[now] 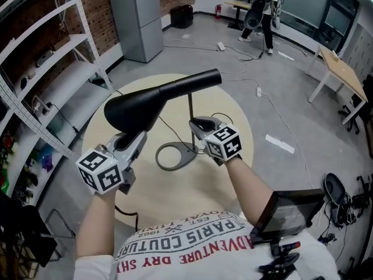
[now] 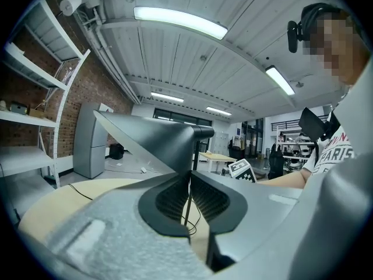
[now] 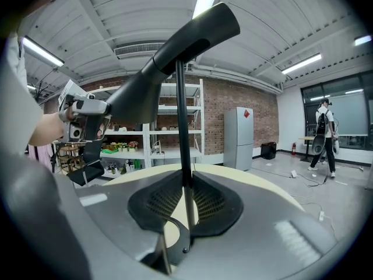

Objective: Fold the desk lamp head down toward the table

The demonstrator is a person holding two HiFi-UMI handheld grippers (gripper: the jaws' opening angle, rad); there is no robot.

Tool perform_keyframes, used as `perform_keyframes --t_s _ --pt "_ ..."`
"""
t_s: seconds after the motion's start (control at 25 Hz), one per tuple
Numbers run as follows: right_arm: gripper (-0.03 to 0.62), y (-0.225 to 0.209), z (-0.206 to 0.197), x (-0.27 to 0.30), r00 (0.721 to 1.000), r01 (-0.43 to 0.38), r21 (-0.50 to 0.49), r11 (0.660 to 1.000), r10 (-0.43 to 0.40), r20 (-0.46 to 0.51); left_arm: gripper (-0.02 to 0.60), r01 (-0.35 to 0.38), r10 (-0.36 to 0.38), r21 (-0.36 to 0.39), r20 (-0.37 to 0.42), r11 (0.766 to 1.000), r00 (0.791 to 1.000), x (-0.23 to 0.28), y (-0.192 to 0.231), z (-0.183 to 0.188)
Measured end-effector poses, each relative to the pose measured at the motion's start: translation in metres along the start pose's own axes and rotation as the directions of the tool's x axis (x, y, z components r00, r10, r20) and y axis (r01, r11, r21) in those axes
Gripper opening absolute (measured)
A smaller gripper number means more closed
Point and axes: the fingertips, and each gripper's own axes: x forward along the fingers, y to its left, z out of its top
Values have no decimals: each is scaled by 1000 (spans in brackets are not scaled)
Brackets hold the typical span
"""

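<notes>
A black desk lamp stands on the round beige table (image 1: 233, 127). It has a ring base (image 1: 173, 156), a thin upright stem (image 1: 190, 105) and a long cone head (image 1: 148, 102) that lies nearly level, its wide end to the left. My left gripper (image 1: 135, 137) is shut on the lower rim of the lamp head (image 2: 152, 137), which fills the space above my left gripper (image 2: 189, 178). My right gripper (image 1: 193, 123) is shut on the stem low down. The stem (image 3: 181, 127) runs up from between the pads of my right gripper (image 3: 186, 200) to the lamp head (image 3: 175, 45).
The lamp's thin cord (image 1: 170, 127) trails across the table. White shelving (image 1: 52, 69) against a brick wall stands left. A grey cabinet (image 1: 137, 16) is behind. A person (image 1: 263, 10) stands far back, with a light desk (image 1: 341, 72) at the right.
</notes>
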Motion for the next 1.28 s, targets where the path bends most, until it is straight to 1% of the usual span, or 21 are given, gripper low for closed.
perform_keyframes --t_s 0.24,0.72,1.28 --pt "54 -1 4 0 1000 2 3 1000 -2 11 18 9 -8 -15 13 1000 1000 3 -1 -3" --pt "54 -2 3 -3 1000 -1 10 1000 1 29 18 33 -32 -67 14 997 999 20 -7 -28" --pt "55 -1 4 -9 998 -12 28 1000 10 56 20 48 -41 -131 53 990 998 32 -18 -43"
